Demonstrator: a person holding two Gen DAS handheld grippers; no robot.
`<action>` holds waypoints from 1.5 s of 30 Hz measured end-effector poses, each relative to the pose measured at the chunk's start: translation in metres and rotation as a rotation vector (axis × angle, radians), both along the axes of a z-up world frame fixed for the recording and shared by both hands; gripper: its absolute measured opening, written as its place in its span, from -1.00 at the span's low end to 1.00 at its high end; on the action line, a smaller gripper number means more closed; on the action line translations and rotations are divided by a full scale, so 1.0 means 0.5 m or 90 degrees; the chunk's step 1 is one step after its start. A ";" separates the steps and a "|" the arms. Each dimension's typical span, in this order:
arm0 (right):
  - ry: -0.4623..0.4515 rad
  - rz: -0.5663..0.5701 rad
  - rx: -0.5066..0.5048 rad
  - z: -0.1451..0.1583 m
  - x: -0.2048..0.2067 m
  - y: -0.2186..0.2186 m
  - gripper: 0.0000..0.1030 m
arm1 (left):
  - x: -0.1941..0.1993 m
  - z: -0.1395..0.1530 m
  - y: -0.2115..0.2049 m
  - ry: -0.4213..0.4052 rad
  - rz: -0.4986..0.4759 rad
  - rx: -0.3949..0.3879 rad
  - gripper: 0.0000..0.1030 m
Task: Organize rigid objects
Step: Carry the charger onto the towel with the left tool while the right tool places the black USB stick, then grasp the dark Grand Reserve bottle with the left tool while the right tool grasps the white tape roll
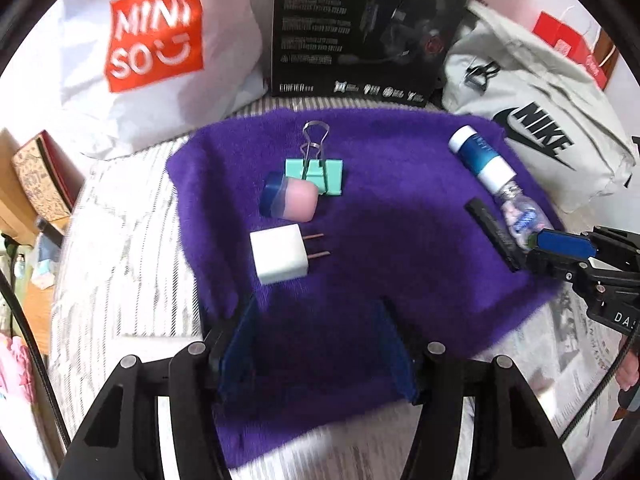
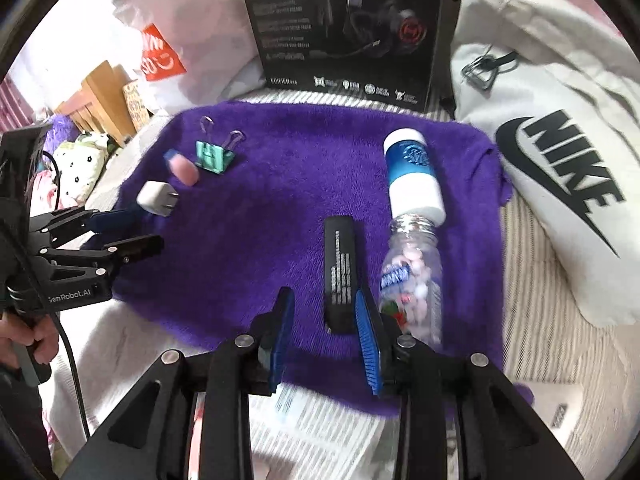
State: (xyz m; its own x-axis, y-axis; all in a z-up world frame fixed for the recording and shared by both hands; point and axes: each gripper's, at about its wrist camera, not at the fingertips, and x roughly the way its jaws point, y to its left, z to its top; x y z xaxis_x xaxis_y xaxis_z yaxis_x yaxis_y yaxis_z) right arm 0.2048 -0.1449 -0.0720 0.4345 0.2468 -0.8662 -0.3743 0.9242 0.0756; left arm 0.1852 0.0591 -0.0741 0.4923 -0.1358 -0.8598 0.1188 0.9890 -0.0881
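Observation:
A purple towel (image 1: 392,216) (image 2: 272,208) carries the objects. On its left lie a white charger plug (image 1: 278,254) (image 2: 156,199), a pink and blue eraser (image 1: 290,199) (image 2: 182,168) and a teal binder clip (image 1: 320,170) (image 2: 214,154). On its right lie a blue and white bottle (image 1: 482,156) (image 2: 414,172), a clear candy bottle (image 1: 524,214) (image 2: 412,280) and a black bar (image 1: 494,232) (image 2: 340,276). My left gripper (image 1: 316,344) (image 2: 128,232) is open and empty, just short of the plug. My right gripper (image 2: 324,336) (image 1: 552,248) is open and empty, with the black bar's near end between its fingers.
A black headphone box (image 1: 368,28) (image 2: 344,28) stands behind the towel. A white Miniso bag (image 1: 156,36) lies at back left, a grey Nike bag (image 1: 536,128) (image 2: 560,160) at right. Striped bedding (image 1: 132,248) and printed paper (image 2: 320,428) surround the towel.

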 end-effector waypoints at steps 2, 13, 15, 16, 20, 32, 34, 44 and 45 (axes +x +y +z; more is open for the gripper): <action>-0.012 -0.001 0.007 0.018 -0.025 -0.008 -0.35 | -0.033 0.028 -0.006 -0.018 -0.005 -0.012 0.13; -0.014 -0.022 0.035 0.024 -0.176 -0.089 -0.27 | -0.163 0.007 -0.110 0.008 -0.060 -0.059 0.24; -0.003 -0.031 0.045 0.009 -0.200 -0.105 -0.27 | -0.174 -0.018 -0.136 0.025 -0.069 -0.048 0.24; 0.002 -0.035 0.049 0.002 -0.210 -0.113 -0.27 | -0.177 -0.029 -0.146 0.029 -0.070 -0.038 0.24; 0.023 -0.048 0.067 -0.022 -0.244 -0.133 -0.27 | -0.179 -0.058 -0.174 0.039 -0.074 -0.014 0.24; 0.037 -0.054 0.107 -0.039 -0.285 -0.143 -0.27 | -0.158 -0.067 -0.203 0.027 -0.067 0.054 0.26; 0.038 -0.055 0.102 -0.041 -0.283 -0.142 -0.27 | -0.164 -0.067 -0.190 0.022 -0.061 0.072 0.28; 0.040 -0.050 0.117 -0.048 -0.279 -0.124 -0.27 | -0.169 -0.066 -0.153 -0.004 -0.081 0.057 0.16; 0.040 -0.049 0.118 -0.048 -0.279 -0.120 -0.27 | -0.167 -0.065 -0.156 -0.007 -0.088 0.055 0.06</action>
